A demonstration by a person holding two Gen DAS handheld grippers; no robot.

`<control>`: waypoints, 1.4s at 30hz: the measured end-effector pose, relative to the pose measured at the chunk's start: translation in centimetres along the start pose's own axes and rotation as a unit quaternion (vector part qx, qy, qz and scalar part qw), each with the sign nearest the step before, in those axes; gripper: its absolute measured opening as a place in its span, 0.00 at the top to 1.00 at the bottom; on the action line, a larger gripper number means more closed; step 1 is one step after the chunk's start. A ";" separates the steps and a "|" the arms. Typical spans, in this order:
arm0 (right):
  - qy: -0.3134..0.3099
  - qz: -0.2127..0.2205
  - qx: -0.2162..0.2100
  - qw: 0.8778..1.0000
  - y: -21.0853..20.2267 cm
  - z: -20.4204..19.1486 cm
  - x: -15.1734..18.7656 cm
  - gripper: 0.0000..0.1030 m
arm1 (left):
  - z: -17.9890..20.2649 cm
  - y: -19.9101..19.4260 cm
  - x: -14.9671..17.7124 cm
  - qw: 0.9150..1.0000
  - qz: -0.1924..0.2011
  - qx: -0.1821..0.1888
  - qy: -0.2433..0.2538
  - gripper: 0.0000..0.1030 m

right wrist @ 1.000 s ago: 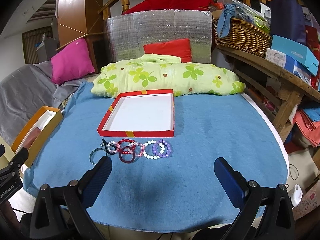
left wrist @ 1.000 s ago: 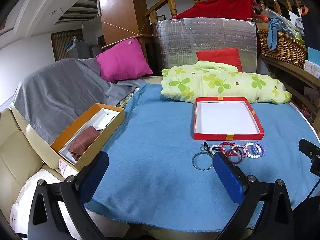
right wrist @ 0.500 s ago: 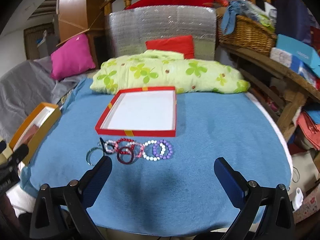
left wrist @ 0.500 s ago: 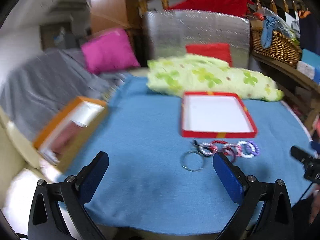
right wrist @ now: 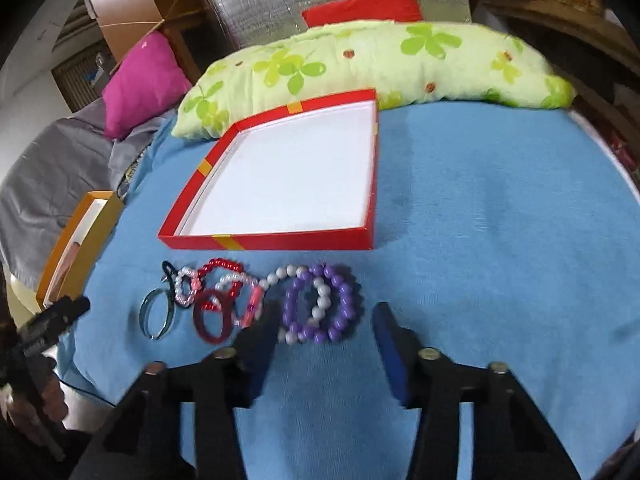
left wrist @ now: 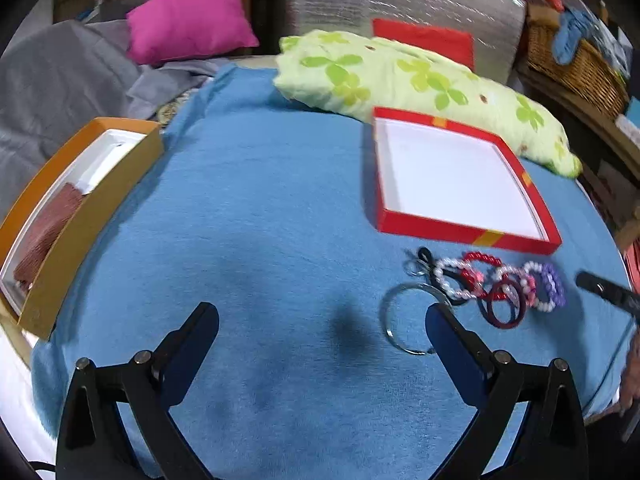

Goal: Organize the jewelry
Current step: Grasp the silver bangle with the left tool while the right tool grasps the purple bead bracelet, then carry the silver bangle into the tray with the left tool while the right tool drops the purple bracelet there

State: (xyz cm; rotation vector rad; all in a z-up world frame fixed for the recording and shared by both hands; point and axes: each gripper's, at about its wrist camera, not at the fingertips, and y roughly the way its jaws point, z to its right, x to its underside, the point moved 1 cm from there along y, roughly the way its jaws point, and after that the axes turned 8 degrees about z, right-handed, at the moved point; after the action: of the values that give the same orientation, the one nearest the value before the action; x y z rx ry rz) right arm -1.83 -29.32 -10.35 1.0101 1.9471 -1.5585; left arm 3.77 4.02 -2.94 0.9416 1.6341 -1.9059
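A row of bracelets lies on the blue cloth in front of an empty red box (right wrist: 280, 184) with a white floor, also in the left wrist view (left wrist: 456, 180). At the row's right end is a purple bead bracelet (right wrist: 340, 308) over a white bead one. Further left are a dark red bangle (right wrist: 210, 320) and a silver ring (right wrist: 154, 316), also in the left wrist view (left wrist: 404, 320). My right gripper (right wrist: 326, 320) is open, its fingers either side of the purple bracelet. My left gripper (left wrist: 322, 324) is open and empty, left of the silver ring.
An orange box (left wrist: 68, 208) with a brown cloth in it sits at the table's left edge. A green flowered pillow (right wrist: 360, 60) lies behind the red box. A pink cushion (left wrist: 188, 16) and grey cover are at back left. A wicker basket (left wrist: 576, 64) stands at back right.
Both grippers have moved forward and down toward the bracelets. The right one now straddles the purple bracelet with narrower jaws. The left one has come close to the silver ring.
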 end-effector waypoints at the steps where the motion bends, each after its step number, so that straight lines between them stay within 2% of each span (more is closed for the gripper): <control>1: 0.001 -0.007 0.003 1.000 0.7 0.2 -0.1 0.61 | 0.6 0.4 0.0 1.000 -0.004 0.006 0.012 0.02; 3: 0.001 -0.021 0.008 1.000 2.1 0.4 -0.2 0.66 | 1.3 0.8 0.1 1.000 -0.009 0.009 0.029 0.05; 7: -0.006 -0.053 0.027 0.998 4.3 0.8 -0.3 0.76 | 2.7 2.7 0.6 0.997 -0.041 0.024 0.054 0.19; 10: -0.002 -0.059 0.023 0.998 5.0 1.0 -0.3 0.84 | 3.4 3.9 0.9 0.996 -0.062 0.046 0.052 0.28; 11: -0.004 -0.057 0.016 0.998 5.0 0.9 -0.4 0.89 | 3.6 4.0 1.1 0.995 -0.063 0.055 0.051 0.28; 14: -0.008 -0.052 0.018 0.998 5.0 0.7 -0.5 0.90 | 5.1 4.1 1.6 0.992 -0.067 0.097 0.054 0.28; 16: -0.001 -0.045 0.011 0.999 4.7 0.7 -0.6 0.90 | 6.0 4.4 2.0 0.990 -0.069 0.105 0.061 0.27; 23: 0.023 -0.021 -0.015 0.999 3.3 1.3 -1.1 0.90 | 7.1 7.1 3.3 0.989 -0.102 0.082 0.062 0.27; 24: 0.027 -0.019 -0.019 0.999 3.1 1.4 -1.2 0.90 | 7.1 7.3 3.5 0.990 -0.101 0.080 0.060 0.27; 25: 0.031 -0.016 -0.021 0.999 2.9 1.6 -1.3 0.90 | 7.1 7.2 3.5 0.991 -0.091 0.076 0.061 0.35; 26: 0.035 -0.014 -0.023 0.999 2.8 1.8 -1.3 0.90 | 7.1 7.1 3.5 0.991 -0.087 0.074 0.062 0.39; 30: 0.058 0.005 -0.049 0.997 1.7 2.4 -1.8 0.90 | 6.8 7.0 4.0 0.992 -0.081 0.081 0.053 0.39; 35: 0.073 0.033 -0.085 0.993 0.0 2.2 -2.5 0.90 | 5.7 5.1 3.6 0.995 -0.044 0.077 0.051 0.39; 39: 0.082 0.061 -0.110 0.989 -1.0 1.7 -3.5 0.90 | 5.8 3.2 1.3 0.995 -0.003 0.086 0.054 0.39; 42: 0.100 0.076 -0.131 0.983 -0.9 1.6 -4.6 0.90 | 6.9 3.3 -1.4 0.993 0.017 0.096 0.067 0.39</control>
State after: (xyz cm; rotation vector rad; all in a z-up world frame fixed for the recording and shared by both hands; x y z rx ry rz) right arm 0.27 -32.12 -6.82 1.2063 2.0846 -1.1199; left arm 5.67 -3.44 -3.68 1.1904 1.5162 -2.0429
